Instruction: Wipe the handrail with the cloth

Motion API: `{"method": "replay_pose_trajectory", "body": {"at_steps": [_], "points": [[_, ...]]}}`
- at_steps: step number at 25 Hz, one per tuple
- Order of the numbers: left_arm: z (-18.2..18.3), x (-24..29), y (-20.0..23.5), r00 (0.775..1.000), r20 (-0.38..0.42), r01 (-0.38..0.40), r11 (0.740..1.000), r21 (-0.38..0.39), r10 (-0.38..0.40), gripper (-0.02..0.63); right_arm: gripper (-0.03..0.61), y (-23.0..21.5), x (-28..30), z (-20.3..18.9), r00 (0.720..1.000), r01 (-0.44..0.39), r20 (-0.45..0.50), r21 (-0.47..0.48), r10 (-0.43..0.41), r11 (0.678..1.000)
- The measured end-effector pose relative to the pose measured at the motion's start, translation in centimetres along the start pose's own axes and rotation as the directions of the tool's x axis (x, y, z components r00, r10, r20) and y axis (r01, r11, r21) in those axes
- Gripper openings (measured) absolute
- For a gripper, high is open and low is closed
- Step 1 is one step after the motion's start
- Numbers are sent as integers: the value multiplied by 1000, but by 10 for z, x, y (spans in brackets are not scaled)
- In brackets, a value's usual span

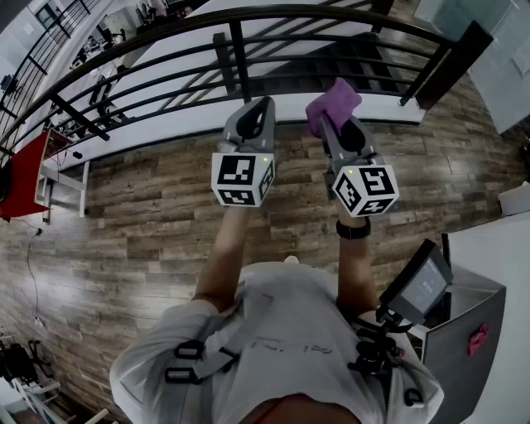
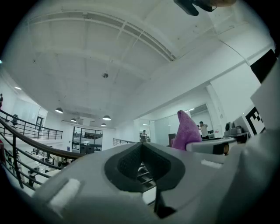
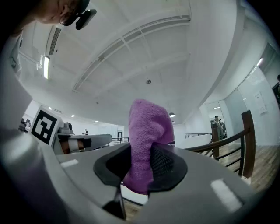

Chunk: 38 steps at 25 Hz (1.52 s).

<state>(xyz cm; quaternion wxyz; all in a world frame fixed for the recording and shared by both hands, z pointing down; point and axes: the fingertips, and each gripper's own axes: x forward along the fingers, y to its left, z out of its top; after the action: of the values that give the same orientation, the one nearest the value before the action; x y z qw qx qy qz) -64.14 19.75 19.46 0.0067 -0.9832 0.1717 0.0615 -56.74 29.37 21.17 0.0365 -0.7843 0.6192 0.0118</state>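
A dark curved handrail (image 1: 248,15) runs across the top of the head view, over a black barred railing. My right gripper (image 1: 328,124) is shut on a purple cloth (image 1: 331,104), which sticks up from its jaws just short of the railing. In the right gripper view the cloth (image 3: 146,140) stands pinched between the dark pads, with the handrail (image 3: 223,141) at the right. My left gripper (image 1: 259,112) is held beside the right one, jaws shut and empty. From the left gripper view the cloth (image 2: 186,131) shows at the right and the handrail (image 2: 30,141) at the left.
The railing's dark end post (image 1: 451,62) stands at the upper right. Wood-plank floor (image 1: 141,207) lies below the grippers. A grey cabinet with a tablet (image 1: 422,286) stands at the lower right. A red stand (image 1: 21,178) sits at the left edge.
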Motion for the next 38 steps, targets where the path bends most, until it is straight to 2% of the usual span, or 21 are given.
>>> {"method": "replay_pose_trajectory", "body": {"at_steps": [10, 14, 17, 26, 32, 38], "points": [[-23, 39, -27, 1000, -18, 4, 1000, -12, -4, -3, 101, -53, -2, -14, 999, 42, -12, -9, -42, 999], [-34, 45, -24, 999, -43, 5, 1000, -24, -6, -3, 101, -48, 5, -28, 998, 13, -61, -86, -19, 996], [-41, 58, -10, 998, -55, -3, 1000, -9, 2, -2, 102, -42, 26, -36, 997, -36, -77, -106, 27, 994], [-63, 145, 71, 997, -69, -34, 999, 0, 34, -3, 103, -58, 145, -50, 993, -99, -75, -49, 95, 994], [-74, 183, 122, 998, -62, -15, 1000, -26, 13, -3, 101, -65, 204, -58, 996, -38, -83, -58, 33, 998], [-92, 254, 108, 995, -66, 68, 996, -61, -72, -2, 103, -129, 218, -74, 989, 2, -149, -89, -16, 996]]}}
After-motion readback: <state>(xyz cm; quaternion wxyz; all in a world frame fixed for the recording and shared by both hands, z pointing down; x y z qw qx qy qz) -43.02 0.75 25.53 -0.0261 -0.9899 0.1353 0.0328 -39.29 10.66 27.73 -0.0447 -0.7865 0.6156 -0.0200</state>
